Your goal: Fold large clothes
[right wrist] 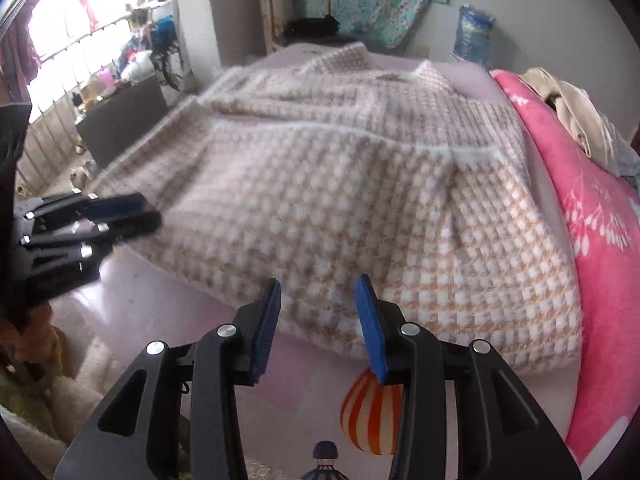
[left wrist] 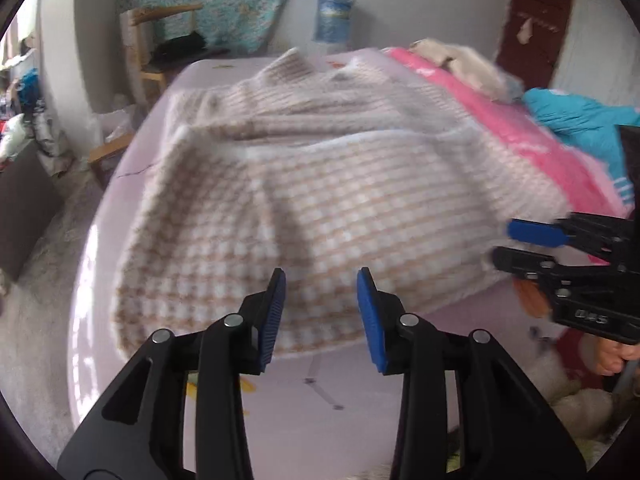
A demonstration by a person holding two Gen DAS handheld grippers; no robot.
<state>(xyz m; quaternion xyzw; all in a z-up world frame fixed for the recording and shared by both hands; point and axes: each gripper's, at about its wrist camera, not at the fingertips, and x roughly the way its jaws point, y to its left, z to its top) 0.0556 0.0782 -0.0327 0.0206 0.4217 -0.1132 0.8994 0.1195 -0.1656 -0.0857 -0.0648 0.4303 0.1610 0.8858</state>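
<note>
A large fuzzy beige-and-white checked garment lies spread on the pale lilac bed sheet, with a fold across its middle. It also fills the right wrist view. My left gripper is open and empty, just above the garment's near hem. My right gripper is open and empty, over the near hem further right. The right gripper shows at the right edge of the left wrist view. The left gripper shows at the left edge of the right wrist view.
A pink blanket runs along the bed's right side, with a beige cloth pile and a teal garment on it. A wooden chair stands beyond the bed. A dark cabinet is at the left.
</note>
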